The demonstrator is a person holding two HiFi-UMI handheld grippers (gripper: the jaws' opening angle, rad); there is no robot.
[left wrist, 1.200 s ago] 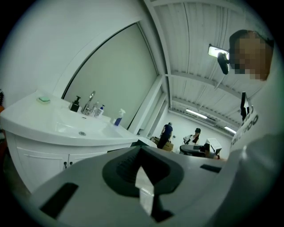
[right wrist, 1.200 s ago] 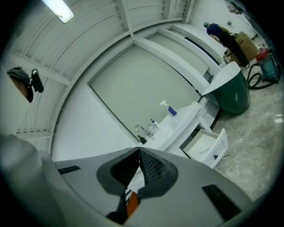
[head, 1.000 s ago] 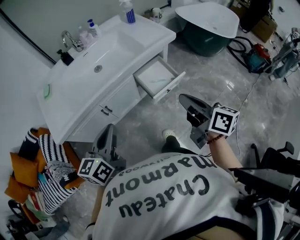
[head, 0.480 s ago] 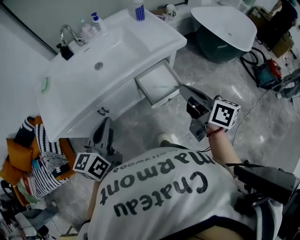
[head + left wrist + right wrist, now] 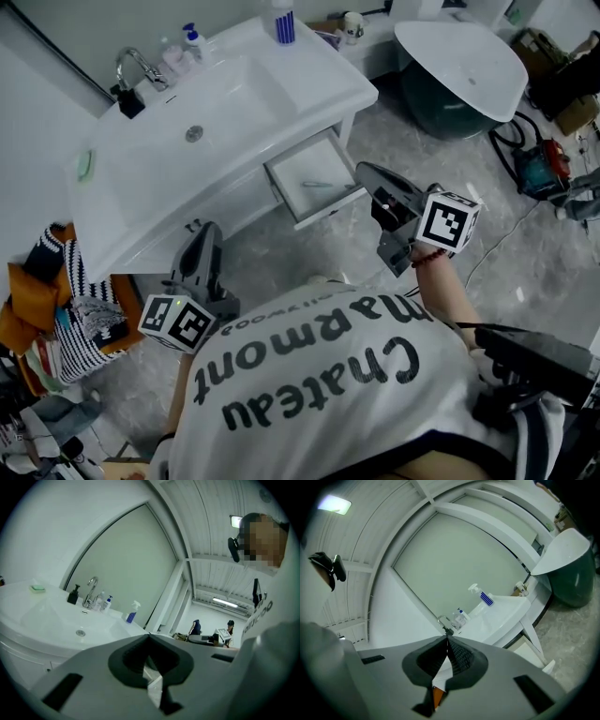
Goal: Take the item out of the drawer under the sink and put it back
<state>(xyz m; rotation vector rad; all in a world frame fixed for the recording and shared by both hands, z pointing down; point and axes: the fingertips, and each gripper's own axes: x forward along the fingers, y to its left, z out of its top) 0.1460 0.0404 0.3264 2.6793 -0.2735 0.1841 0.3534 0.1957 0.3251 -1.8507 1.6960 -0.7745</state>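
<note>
We see a glossy white ceramic sink set into a white vanity, its basin a shallow rounded rectangle with a small round metal drain. A curved chrome faucet and a spray bottle with a blue striped label stand on the vanity's surface. Beneath it the drawer is pulled out, a plain white box with flat walls. The item, thin, pale and slender, lies on the drawer's floor; we cannot tell what it is made of.

The right gripper is just beside the drawer's front corner and apart from the item. Its matte grey moulded fingers meet at the tips, with ribbed dark pads behind them, and hold nothing. The left gripper is below the vanity's front, over the polished grey marbled floor. Its smooth grey fingers are also closed tip to tip and empty.

An oval bathtub with a white rim and a dark green shell stands well apart.
</note>
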